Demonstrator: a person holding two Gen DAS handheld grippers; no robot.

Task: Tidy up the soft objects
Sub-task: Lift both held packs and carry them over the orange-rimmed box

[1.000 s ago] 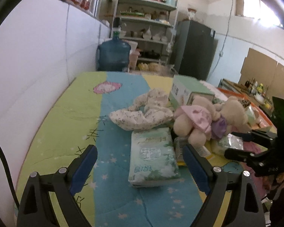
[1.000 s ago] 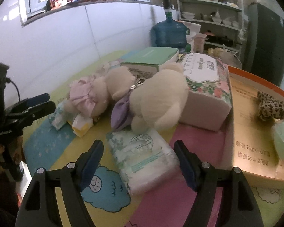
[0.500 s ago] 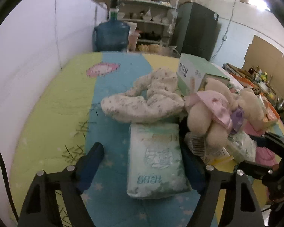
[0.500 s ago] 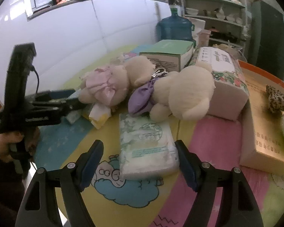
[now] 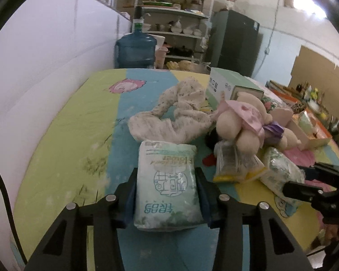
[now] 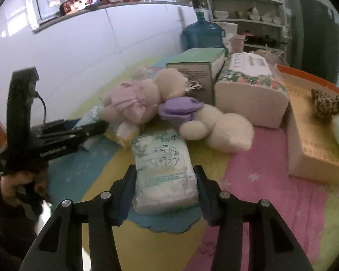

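The left tool (image 5: 167, 192) squeezes a tissue pack (image 5: 167, 183); just beyond the pack lies a cloth (image 5: 176, 117), with a plush bear (image 5: 239, 124) to its right.

The tissue pack (image 5: 167, 185) reads "Flower" upside down — its other print is unreadable.

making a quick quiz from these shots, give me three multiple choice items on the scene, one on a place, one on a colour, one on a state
1. Where does the floral cloth lie, seen from the left wrist?
A. just beyond the left tissue pack
B. on the shelf
C. inside the cardboard box

2. What colour is the water jug?
A. red
B. blue
C. yellow

3. How does the right tool stand?
A. wide open above the mat
B. closed on a plush bear
C. fingers against both sides of a tissue pack

Answers:
1. A, the cloth sits right behind the left tissue pack held in the left tool.
2. B, its body is blue.
3. C, both fingers press the right tissue pack.
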